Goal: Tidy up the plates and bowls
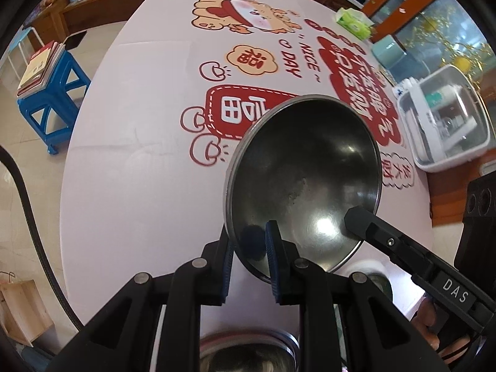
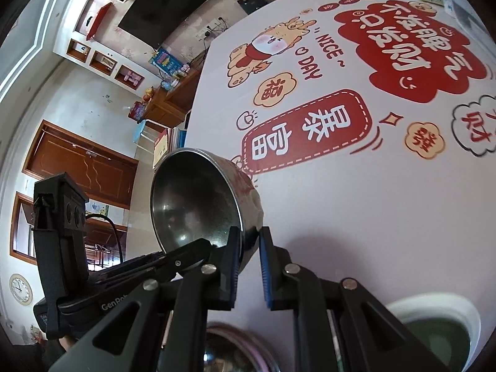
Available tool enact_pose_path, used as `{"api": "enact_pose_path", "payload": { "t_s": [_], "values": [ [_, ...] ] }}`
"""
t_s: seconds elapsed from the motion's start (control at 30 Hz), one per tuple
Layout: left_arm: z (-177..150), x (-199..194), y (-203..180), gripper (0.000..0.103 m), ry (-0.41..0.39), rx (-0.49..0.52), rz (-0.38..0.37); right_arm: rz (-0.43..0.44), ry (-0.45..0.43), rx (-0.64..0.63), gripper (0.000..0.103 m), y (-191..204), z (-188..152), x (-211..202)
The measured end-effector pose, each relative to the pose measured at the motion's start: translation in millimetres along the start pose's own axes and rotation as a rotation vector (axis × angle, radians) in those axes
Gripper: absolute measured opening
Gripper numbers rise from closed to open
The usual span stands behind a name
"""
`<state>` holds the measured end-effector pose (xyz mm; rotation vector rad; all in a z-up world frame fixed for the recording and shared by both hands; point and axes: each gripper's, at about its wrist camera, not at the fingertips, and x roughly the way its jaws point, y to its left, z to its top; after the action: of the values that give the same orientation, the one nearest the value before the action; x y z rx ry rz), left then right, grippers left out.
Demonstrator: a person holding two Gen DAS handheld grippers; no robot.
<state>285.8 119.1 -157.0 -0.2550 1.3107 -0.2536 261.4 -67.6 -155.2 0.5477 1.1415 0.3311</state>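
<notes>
A steel bowl (image 1: 307, 167) hangs tilted above the printed pink tablecloth (image 1: 139, 155), held from two sides. My left gripper (image 1: 249, 238) is shut on its near rim, blue pads on either side of the wall. My right gripper (image 2: 249, 235) is shut on the bowl's (image 2: 195, 201) opposite rim. In the left wrist view one of the right gripper's fingers (image 1: 356, 217) lies inside the bowl. A second steel bowl (image 1: 248, 350) sits on the table below the grippers, also seen as the lower steel bowl (image 2: 229, 347) in the right wrist view.
A white bowl with a green inside (image 2: 434, 325) stands near the table's front. At the far side are a white lidded box (image 1: 446, 117), a teal container (image 1: 387, 52) and a green tissue pack (image 1: 353, 20). A blue stool (image 1: 52, 93) with books stands left of the table.
</notes>
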Motion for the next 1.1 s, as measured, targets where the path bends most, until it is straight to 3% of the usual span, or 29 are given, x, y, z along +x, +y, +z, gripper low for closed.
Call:
{"api": "enact_pose_path", "payload": {
  "t_s": [0.57, 1.1],
  "values": [
    [-96, -69, 9, 0.019, -0.019, 0.093, -0.071, -0.039, -0.079, 0.000, 0.011, 37, -93, -55],
    [-159, -73, 26, 0.019, 0.057, 0.211, -0.088, -0.072, -0.108, 0.129, 0.011, 40, -179, -62]
  ]
}}
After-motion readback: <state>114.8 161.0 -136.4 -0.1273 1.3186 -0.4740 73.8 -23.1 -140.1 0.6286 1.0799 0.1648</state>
